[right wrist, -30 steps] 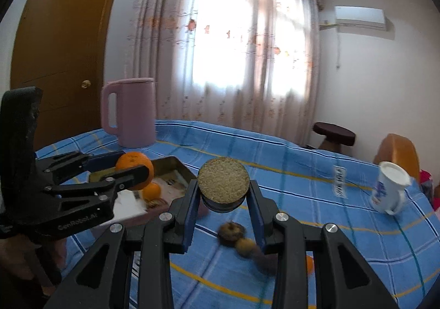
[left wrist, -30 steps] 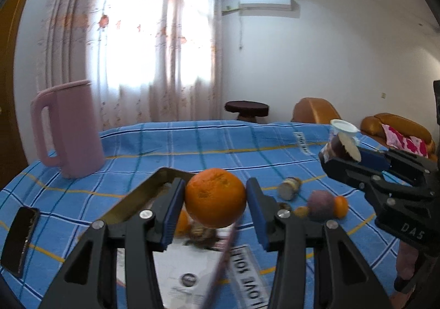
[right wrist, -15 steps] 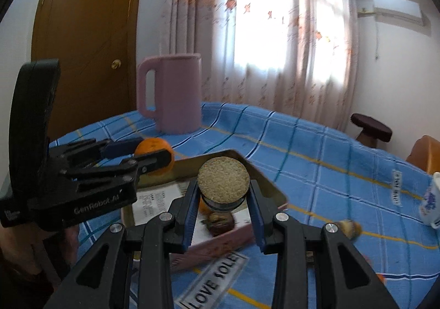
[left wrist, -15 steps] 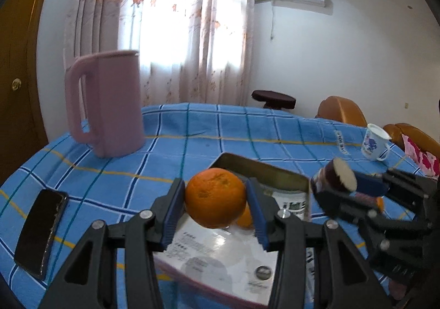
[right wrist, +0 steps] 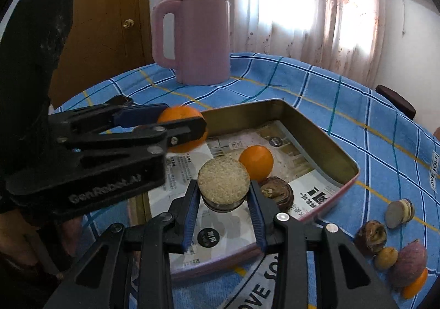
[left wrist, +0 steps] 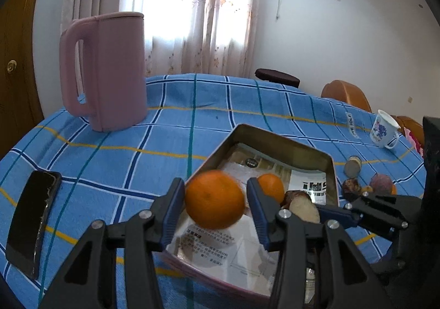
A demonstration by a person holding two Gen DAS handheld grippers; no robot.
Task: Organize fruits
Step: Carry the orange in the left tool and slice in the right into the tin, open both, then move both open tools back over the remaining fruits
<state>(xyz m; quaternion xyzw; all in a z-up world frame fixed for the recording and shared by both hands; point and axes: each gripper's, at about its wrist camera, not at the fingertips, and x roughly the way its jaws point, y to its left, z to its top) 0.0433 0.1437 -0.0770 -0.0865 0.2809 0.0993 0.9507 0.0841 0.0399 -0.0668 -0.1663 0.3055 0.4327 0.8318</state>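
My left gripper (left wrist: 215, 203) is shut on a large orange (left wrist: 215, 203) and holds it over the near left corner of the metal tray (left wrist: 275, 140). My right gripper (right wrist: 224, 193) is shut on a brown cut fruit half (right wrist: 224, 185) with a pale grainy face, above the tray's paper lining (right wrist: 228, 229). A small orange (right wrist: 256, 162) and a dark brown fruit (right wrist: 277, 192) lie in the tray. The left gripper with its orange (right wrist: 180, 130) also shows in the right wrist view. The right gripper's fruit (left wrist: 302, 208) shows in the left wrist view.
A pink jug (left wrist: 106, 69) stands at the back left. A black phone (left wrist: 33, 219) lies at the left edge. Several loose fruits (right wrist: 398, 262) lie right of the tray on the blue checked cloth (left wrist: 165, 127). A white mug (left wrist: 382, 130) stands far right.
Both grippers have moved forward and down over the tray with their fruits still held. The tray now fills the middle of both views.
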